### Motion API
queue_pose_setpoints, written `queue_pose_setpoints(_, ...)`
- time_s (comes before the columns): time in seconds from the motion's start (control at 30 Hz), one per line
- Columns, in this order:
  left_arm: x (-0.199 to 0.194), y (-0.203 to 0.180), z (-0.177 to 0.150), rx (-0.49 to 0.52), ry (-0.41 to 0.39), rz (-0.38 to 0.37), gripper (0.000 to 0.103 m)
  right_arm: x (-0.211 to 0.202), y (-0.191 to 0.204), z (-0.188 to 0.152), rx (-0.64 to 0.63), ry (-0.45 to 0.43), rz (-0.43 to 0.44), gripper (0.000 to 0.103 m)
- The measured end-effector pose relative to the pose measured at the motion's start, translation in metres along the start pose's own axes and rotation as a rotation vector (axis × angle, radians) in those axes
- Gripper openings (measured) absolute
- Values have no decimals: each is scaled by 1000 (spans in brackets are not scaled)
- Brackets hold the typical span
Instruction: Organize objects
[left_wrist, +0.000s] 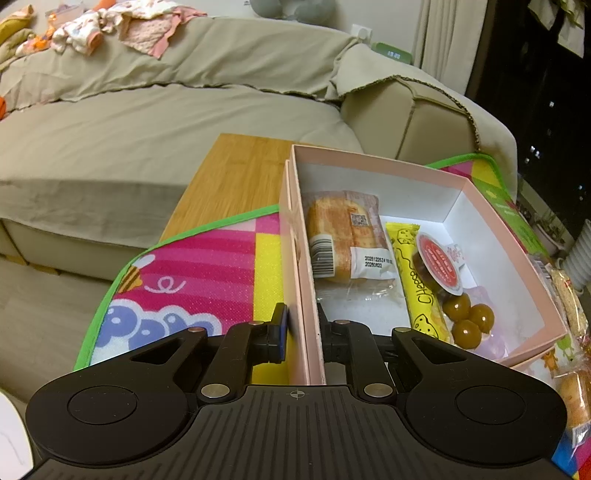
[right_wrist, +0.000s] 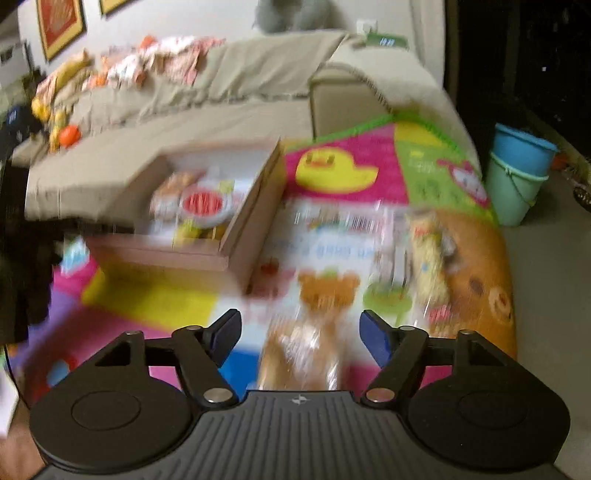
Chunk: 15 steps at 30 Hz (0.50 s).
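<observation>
A pink cardboard box (left_wrist: 406, 173) stands on a colourful play mat (left_wrist: 192, 266). My left gripper (left_wrist: 301, 314) is shut on the box's near side wall, one finger outside and one inside. In the box lie a wrapped bread (left_wrist: 343, 236), a yellow cheese stick (left_wrist: 417, 280), a red-lidded cup (left_wrist: 439, 262) and three brown balls (left_wrist: 467, 319). The right wrist view is blurred. My right gripper (right_wrist: 299, 325) stands open over a wrapped bun (right_wrist: 303, 350) on the mat, its pads apart from it. The box (right_wrist: 251, 221) is up to its left.
More wrapped snack packets (right_wrist: 428, 243) lie on the mat to the right of the box. A beige sofa (left_wrist: 147, 129) runs behind the wooden table (left_wrist: 236, 170). Stacked blue and green buckets (right_wrist: 521, 166) stand on the floor at the far right.
</observation>
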<state>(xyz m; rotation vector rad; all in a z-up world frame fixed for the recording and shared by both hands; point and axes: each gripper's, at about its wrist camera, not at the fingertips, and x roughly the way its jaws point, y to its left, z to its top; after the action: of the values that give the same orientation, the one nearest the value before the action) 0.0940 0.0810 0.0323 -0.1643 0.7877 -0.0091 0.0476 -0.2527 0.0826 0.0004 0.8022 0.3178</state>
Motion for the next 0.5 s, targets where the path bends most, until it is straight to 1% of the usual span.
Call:
queue_pose_setpoints(0.07,0,0,0,2,0,1,15,9,-6,17,6,-26,-13,73)
queue_pose_setpoints(0.1,0,0,0,5,1,2,15,19,-8,27,1,-29,-33,73)
queue_pose_setpoints(0.13,0,0,0,7,2,2,15,32,-9,39,4,-12,-43,73)
queue_pose_setpoints(0.17,0,1,0,8,3,1,15,46,-12,50,38,17,-36,73)
queue_pose_setpoints(0.2,0,1,0,8,4,0,15,63,-19,59,108,59,-10,72)
queue_pose_setpoints(0.23,0,1,0,9,4,0,15,78,-24,67,181,99,30,69)
queue_pose_setpoints(0.3,0,1,0,10,5,0,15,104,-34,78,300,154,107,68)
queue_pose_setpoints(0.37,1,2,0,11,6,0,15,127,-39,88,373,188,110,68)
queue_pose_setpoints(0.47,2,3,0,7,6,-5,16,160,-52,102,462,212,59,69)
queue_pose_setpoints(0.5,2,3,0,6,6,-7,16,167,-55,106,469,204,54,69)
